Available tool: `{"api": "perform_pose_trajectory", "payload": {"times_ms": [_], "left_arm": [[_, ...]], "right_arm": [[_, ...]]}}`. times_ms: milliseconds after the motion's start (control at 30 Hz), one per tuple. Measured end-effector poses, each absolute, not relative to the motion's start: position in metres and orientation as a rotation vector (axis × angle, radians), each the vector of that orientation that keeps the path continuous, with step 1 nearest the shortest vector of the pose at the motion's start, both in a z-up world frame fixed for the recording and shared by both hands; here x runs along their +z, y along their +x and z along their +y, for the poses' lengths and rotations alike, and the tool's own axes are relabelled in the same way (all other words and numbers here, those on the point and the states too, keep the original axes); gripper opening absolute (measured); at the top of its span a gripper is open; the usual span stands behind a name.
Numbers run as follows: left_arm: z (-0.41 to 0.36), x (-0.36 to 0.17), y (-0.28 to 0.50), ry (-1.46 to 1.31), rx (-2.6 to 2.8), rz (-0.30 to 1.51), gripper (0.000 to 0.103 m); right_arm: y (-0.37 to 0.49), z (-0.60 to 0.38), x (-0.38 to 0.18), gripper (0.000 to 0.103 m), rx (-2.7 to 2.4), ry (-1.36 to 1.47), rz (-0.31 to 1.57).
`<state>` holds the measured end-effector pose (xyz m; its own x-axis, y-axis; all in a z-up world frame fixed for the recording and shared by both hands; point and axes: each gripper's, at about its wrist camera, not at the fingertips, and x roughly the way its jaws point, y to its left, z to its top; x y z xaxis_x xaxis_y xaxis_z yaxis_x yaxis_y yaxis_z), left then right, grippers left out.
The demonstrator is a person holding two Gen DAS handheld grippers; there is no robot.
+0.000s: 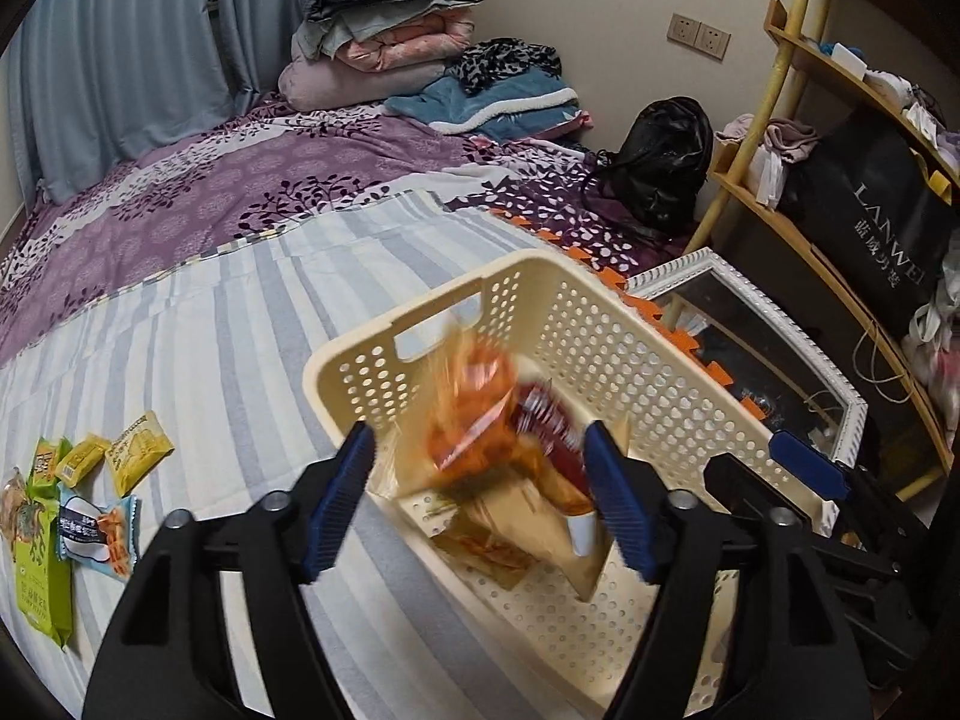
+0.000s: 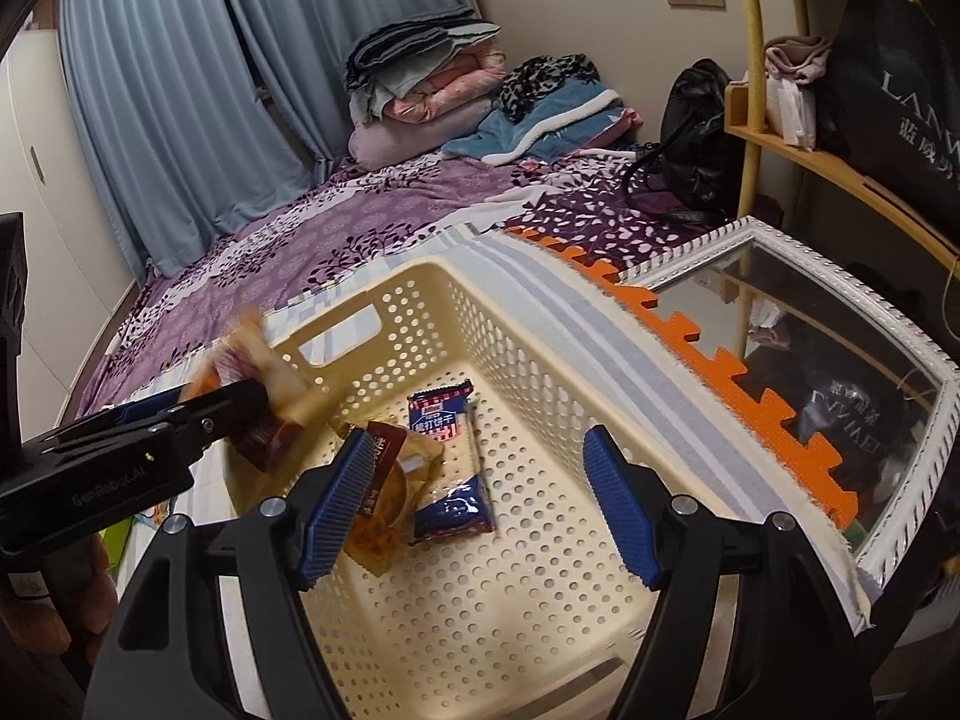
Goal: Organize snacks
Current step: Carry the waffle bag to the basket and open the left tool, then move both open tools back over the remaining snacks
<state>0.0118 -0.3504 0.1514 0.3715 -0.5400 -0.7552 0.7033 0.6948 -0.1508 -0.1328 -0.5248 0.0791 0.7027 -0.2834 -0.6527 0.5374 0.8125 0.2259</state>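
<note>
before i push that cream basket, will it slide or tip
The basket will probably slide: it looks low and wide, with only a few snack packets inside. Its perforated plastic suggests it is light. The striped sheet may bunch beneath it, so push low.

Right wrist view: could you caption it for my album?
Open right gripper hovers above a cream perforated plastic basket holding a blue-wrapped biscuit packet.

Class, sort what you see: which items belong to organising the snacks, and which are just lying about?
Job: cream basket; blue cracker packet; blurred orange packet between the open left tool; snack packets on bedsheet.

Lying about: folded blankets; black bag; framed mirror.
</note>
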Motion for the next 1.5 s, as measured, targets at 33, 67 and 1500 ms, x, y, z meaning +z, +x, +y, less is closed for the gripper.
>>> {"api": "perform_pose_trajectory", "payload": {"times_ms": [33, 67, 1500], "left_arm": [[-0.349, 0.152, 0.011, 0.204, -0.802, 0.875, 0.087], [-0.347, 0.154, 0.01, 0.198, -0.794, 0.865, 0.093], [-0.181, 0.169, 0.03, 0.156, -0.48, 0.778, 0.1]], "right_arm": [[-0.134, -0.526, 0.079, 0.072, -0.473, 0.425, 0.642], [-0.134, -0.527, 0.079, 0.072, -0.474, 0.427, 0.641], [-0.095, -0.426, 0.117, 0.087, -0.255, 0.322, 0.577]]}}
